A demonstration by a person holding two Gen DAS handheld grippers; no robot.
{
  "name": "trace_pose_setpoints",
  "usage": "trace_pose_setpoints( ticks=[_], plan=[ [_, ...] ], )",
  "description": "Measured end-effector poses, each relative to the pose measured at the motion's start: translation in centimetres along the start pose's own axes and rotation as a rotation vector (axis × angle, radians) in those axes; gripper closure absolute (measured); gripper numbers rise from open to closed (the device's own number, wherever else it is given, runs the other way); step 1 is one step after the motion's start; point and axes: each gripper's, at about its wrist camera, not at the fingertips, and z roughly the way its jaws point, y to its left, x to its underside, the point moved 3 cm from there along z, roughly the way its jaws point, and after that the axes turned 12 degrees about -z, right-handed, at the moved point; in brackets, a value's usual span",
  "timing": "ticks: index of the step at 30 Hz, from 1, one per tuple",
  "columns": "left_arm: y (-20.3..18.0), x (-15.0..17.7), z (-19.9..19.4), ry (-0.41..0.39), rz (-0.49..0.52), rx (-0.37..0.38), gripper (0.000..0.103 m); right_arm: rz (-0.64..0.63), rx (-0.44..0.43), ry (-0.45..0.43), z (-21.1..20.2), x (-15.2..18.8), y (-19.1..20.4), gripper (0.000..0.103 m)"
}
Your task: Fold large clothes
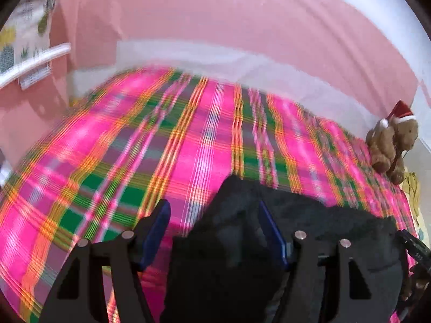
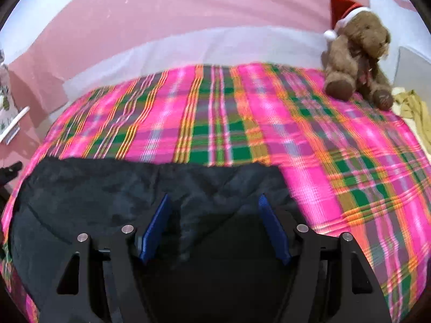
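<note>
A black garment (image 1: 309, 228) lies on a bed with a pink, green and orange plaid cover (image 1: 134, 148). My left gripper (image 1: 214, 210) is open; the garment's left corner rises between its blue fingers. In the right wrist view the garment (image 2: 107, 188) spreads across the near part of the plaid cover (image 2: 336, 148). My right gripper (image 2: 214, 204) is open above the garment's right part, with nothing held. The other gripper's black tip (image 1: 414, 245) shows at the right edge of the left wrist view.
A brown teddy bear in a Santa hat (image 2: 361, 53) sits at the bed's far right corner; it also shows in the left wrist view (image 1: 390, 145). Yellowish cloth (image 2: 414, 107) lies beyond it. A pink wall (image 2: 188, 13) backs the bed. A pineapple-print hanging (image 1: 24, 35) is at left.
</note>
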Motion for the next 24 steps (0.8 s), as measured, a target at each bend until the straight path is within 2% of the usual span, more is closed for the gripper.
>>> trace_pose_setpoints(
  ticks=[3,5,6,8,9,12,16,24],
  plan=[
    [-3.0,-1.0,-0.2,-0.046,0.086,0.042,0.034,0.032,0.027,0.048,1.8,0.6,-1.5,0.036],
    [-4.9,-0.4,1.9,-0.014,0.164,0.052,0.034,0.057,0.025,0.105,3.9,1.4,-2.2,0.036],
    [-5.1,0.2,3.7,0.022,0.19,0.033,0.034,0.071,0.014,0.122,4.8,1.8,-2.5,0.036],
    [-4.1,2.0,7.4,0.118,0.174,-0.023,0.034,0.084,-0.009,0.121,5.6,2.0,-2.5,0.036],
    [-3.2,2.8,8.5,0.145,0.14,-0.017,0.034,0.074,-0.016,0.119,6.1,1.8,-2.2,0.036],
    [-1.3,3.7,8.8,0.129,0.06,0.019,0.032,0.032,-0.004,0.126,7.5,1.8,-1.2,0.036],
    [-1.2,4.0,8.6,0.114,0.063,0.009,0.032,0.046,-0.008,0.132,8.7,1.9,-1.3,0.036],
    [-1.5,4.4,9.1,0.112,0.084,-0.027,0.031,0.058,0.01,0.149,8.5,1.8,-1.5,0.035]
  ],
)
